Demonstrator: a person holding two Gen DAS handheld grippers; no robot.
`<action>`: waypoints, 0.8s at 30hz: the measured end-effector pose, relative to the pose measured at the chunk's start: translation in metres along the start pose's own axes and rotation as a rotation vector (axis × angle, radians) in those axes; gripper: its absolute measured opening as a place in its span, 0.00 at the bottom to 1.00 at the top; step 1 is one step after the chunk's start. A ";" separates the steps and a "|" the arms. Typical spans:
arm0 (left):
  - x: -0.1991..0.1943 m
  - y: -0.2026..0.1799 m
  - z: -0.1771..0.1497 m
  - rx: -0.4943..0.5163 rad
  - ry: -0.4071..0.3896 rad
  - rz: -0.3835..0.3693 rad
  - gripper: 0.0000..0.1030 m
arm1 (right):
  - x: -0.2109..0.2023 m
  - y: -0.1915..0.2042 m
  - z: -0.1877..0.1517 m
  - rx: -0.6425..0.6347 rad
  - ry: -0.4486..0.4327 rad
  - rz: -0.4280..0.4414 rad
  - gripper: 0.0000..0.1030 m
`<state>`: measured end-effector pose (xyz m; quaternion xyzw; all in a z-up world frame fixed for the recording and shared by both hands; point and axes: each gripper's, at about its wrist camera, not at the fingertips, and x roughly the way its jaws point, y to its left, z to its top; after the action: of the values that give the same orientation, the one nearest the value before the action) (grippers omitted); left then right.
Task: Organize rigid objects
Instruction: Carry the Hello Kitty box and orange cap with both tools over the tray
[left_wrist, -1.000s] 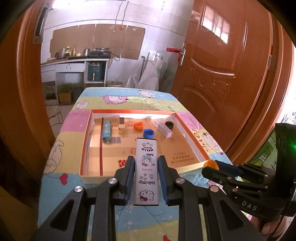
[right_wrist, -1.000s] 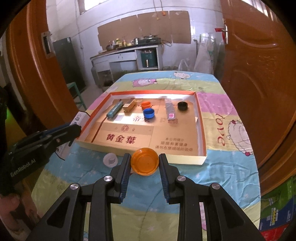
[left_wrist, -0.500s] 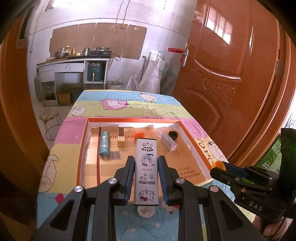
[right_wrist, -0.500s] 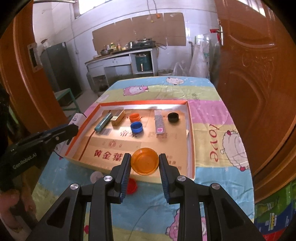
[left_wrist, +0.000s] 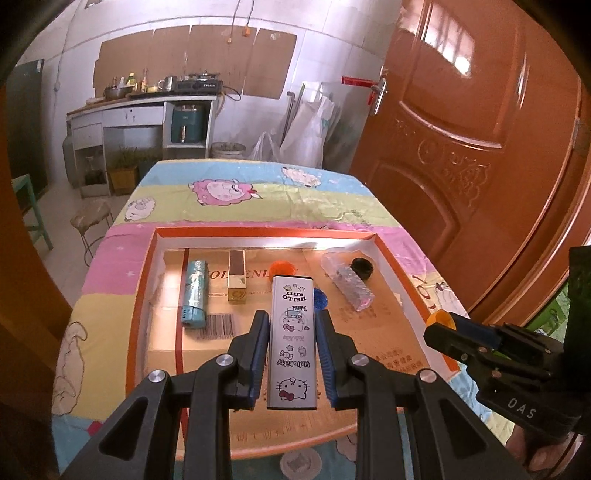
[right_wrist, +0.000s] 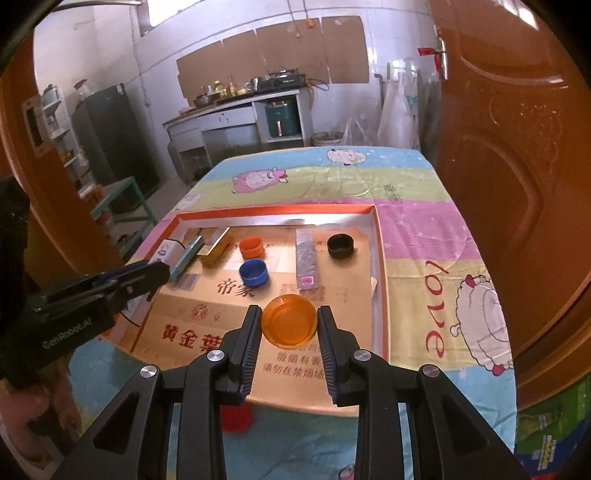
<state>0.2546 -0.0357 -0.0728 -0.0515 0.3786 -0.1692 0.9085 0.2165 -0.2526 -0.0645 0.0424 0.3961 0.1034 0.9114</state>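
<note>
Step in hand, as judged: carrying two items over the shallow cardboard tray (left_wrist: 147, 273) for placement.

The left gripper (left_wrist: 291, 354) is clamped on the long Hello Kitty tin (left_wrist: 292, 339), which runs lengthwise between its pads and projects toward twelve o'clock over the tray floor. The right gripper (right_wrist: 287, 345) is clamped on the orange lid (right_wrist: 289, 320), held open side up above the tray's near half.

Already in the tray: a teal lighter (left_wrist: 194, 293) and a gold box (left_wrist: 236, 275) at eleven o'clock of the tin, a clear case (left_wrist: 347, 284) and a black cap (left_wrist: 362, 266) at one o'clock. In the right view, a blue cap (right_wrist: 253, 272) and an orange cap (right_wrist: 251, 246) lie at eleven o'clock of the lid.

Next move calls for lowering each item onto bare floor, the tin parallel to the other long pieces, the lid beside the caps, then parting the jaws.
</note>
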 end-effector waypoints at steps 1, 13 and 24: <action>0.003 0.000 0.001 -0.001 0.005 0.001 0.26 | 0.003 -0.001 0.001 0.002 0.002 0.001 0.30; 0.038 0.001 0.008 0.001 0.061 0.021 0.26 | 0.035 -0.016 0.008 0.017 0.033 0.006 0.30; 0.055 0.007 0.007 -0.008 0.091 0.031 0.26 | 0.053 -0.021 0.007 0.029 0.063 0.006 0.30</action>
<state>0.2972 -0.0486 -0.1058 -0.0416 0.4208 -0.1558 0.8927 0.2601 -0.2614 -0.1016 0.0535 0.4260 0.1017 0.8974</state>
